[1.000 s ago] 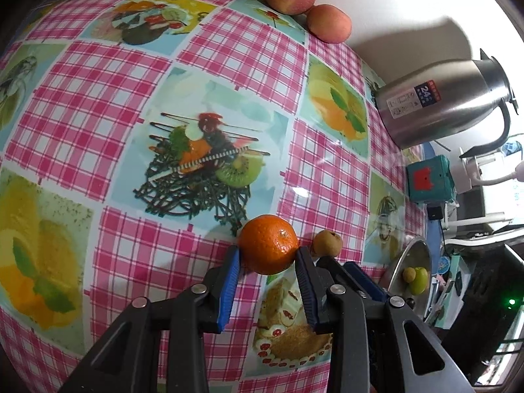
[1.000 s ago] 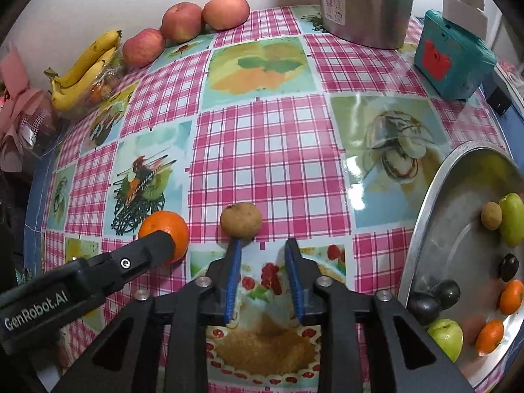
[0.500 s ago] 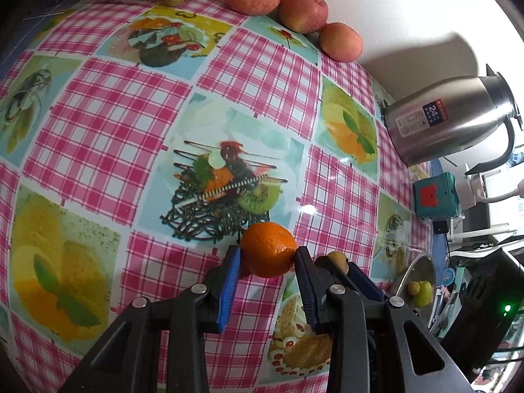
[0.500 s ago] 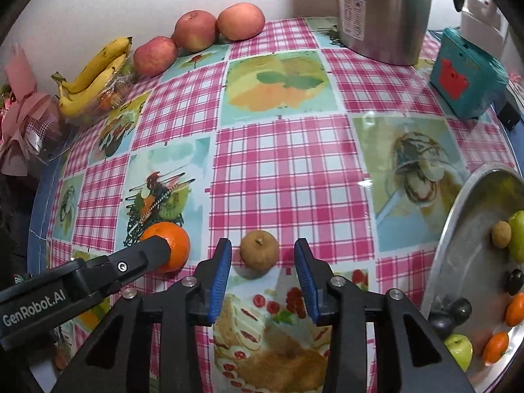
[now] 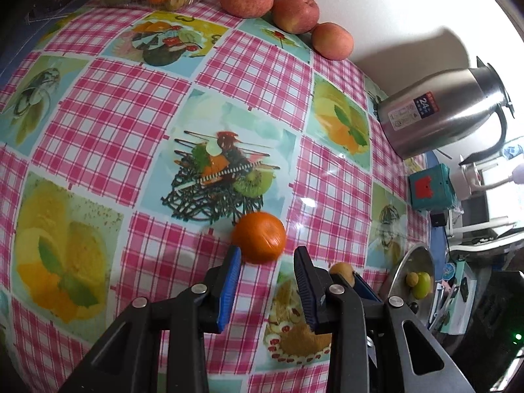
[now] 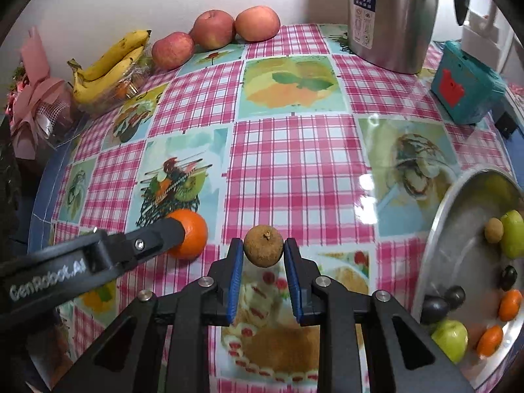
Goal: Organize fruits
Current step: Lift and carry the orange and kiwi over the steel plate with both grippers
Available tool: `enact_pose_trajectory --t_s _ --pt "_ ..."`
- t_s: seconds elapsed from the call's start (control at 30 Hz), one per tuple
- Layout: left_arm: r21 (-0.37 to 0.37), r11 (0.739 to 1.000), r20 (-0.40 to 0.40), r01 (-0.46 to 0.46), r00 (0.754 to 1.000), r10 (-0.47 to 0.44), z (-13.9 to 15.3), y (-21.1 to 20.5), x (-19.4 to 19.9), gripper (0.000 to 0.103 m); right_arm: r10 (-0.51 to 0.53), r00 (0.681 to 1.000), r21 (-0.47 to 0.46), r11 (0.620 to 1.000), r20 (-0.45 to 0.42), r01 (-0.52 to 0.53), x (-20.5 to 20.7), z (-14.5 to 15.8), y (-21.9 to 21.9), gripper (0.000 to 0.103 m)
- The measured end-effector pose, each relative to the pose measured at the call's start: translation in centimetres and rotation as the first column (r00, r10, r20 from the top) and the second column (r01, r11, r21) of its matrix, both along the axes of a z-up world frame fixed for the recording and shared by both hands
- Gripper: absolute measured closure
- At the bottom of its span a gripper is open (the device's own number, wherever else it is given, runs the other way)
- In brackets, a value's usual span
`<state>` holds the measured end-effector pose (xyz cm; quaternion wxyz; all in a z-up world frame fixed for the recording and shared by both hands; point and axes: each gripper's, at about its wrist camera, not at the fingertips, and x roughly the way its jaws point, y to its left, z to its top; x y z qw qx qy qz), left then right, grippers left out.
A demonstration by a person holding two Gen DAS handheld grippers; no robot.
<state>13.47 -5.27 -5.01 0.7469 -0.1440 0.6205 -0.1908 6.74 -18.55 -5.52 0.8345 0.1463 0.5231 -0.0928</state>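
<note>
A small orange [image 5: 258, 237] lies on the checked tablecloth just past the tips of my left gripper [image 5: 267, 252]. Its left pad touches the orange; a strip of cloth shows before the right pad, so the narrow jaws hold nothing. In the right wrist view the orange [image 6: 193, 234] sits behind a left finger [image 6: 157, 240]. My right gripper [image 6: 263, 253] is closing, and both blue pads meet the sides of a small brown fruit [image 6: 263, 245]. A metal plate [image 6: 435, 229] at the right holds several small fruits.
Three apples [image 6: 213, 29] and bananas [image 6: 108, 62] on a plastic box line the far wall. A steel flask [image 6: 389, 16] and a teal box [image 6: 465, 88] stand at the back right. A pink wrapped bouquet [image 6: 36, 98] sits at the left edge.
The right jaws have come together on the brown fruit, which stood free between them before. The orange has slid forward and left, out from between the left pads.
</note>
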Motion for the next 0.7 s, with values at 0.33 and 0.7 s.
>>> enact_pose_trajectory --t_s 0.33,0.7 --pt "0.005 1.000 0.021 -0.005 1.000 0.005 0.5 0.7 -1.7 0.071 -0.029 0.999 0.017 0.999 0.028 0.028 -4.0 2.2 0.0 0.077" --pt "0.019 1.000 0.097 -0.009 0.995 0.007 1.7 1.1 -1.3 0.070 -0.092 0.994 0.081 0.993 0.054 0.087 -6.5 3.1 -2.1 0.077"
